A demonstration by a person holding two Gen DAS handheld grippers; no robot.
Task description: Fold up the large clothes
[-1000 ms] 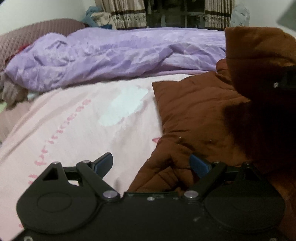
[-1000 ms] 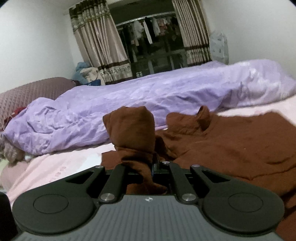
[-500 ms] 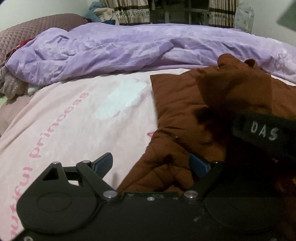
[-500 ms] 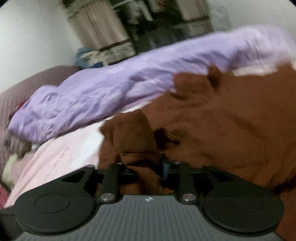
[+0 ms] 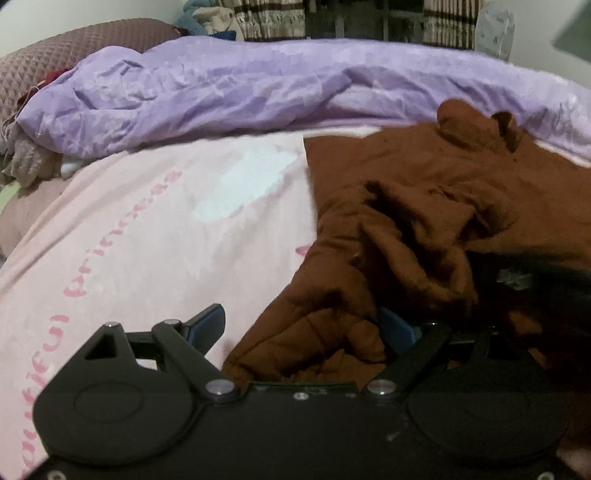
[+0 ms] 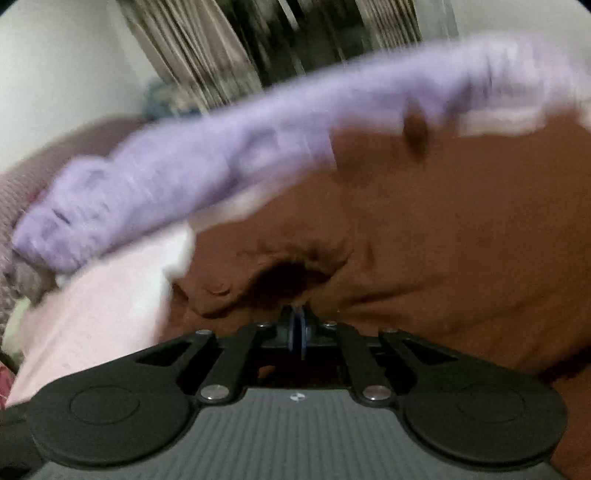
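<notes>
A large brown padded garment [image 5: 413,206] lies on the pink bed sheet [image 5: 147,240], its sleeve bunched over its middle. My left gripper [image 5: 299,325] is open, low over the garment's near left edge, with brown cloth lying between its blue fingers. In the right wrist view the garment [image 6: 443,221] fills the right half. My right gripper [image 6: 297,328] has its blue pads pressed together right against a dark fold of the brown cloth; the view is blurred, and I cannot tell whether cloth is pinched.
A rumpled purple duvet [image 5: 258,85] lies across the far side of the bed. A maroon quilted pillow [image 5: 55,55] sits at the far left. Striped curtains [image 5: 273,18] hang behind. The pink sheet carries pink lettering.
My right gripper carried the raised brown sleeve down and across onto the garment's body. The sleeve now lies bunched there. My left gripper stayed open at the garment's edge.
</notes>
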